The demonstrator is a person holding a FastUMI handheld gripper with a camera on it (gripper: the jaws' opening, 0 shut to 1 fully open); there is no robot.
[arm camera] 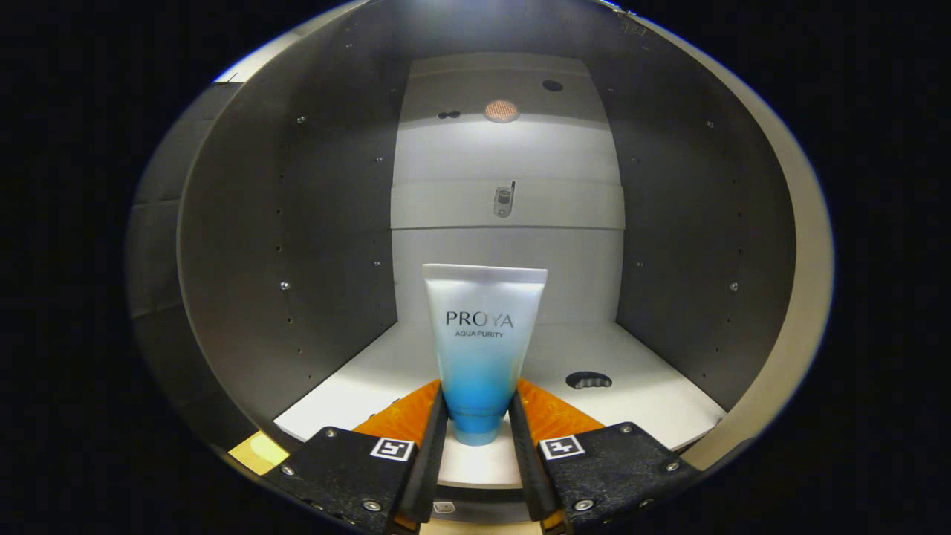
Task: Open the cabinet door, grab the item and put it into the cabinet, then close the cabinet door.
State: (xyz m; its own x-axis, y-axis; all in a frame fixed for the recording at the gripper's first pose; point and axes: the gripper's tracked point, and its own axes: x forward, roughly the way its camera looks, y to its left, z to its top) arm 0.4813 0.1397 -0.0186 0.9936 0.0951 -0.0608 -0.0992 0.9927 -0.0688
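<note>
A white-and-blue tube (481, 349) stands upright on its cap between the two fingers of my gripper (478, 416), and both fingers press on its lower blue part. The tube is inside the open cabinet (297, 245), just over the front of the white bottom shelf (646, 401). Whether the cap rests on the shelf or hangs a little above it I cannot tell. The cabinet's grey side walls rise left and right of the fingers, and its pale back wall (505, 253) stands beyond the tube.
A dark oval cut-out (588, 380) lies in the shelf to the right of the tube. A round lamp (501, 111) glows in the cabinet's top. The pale front edge of the right wall (806, 260) curves past the right finger.
</note>
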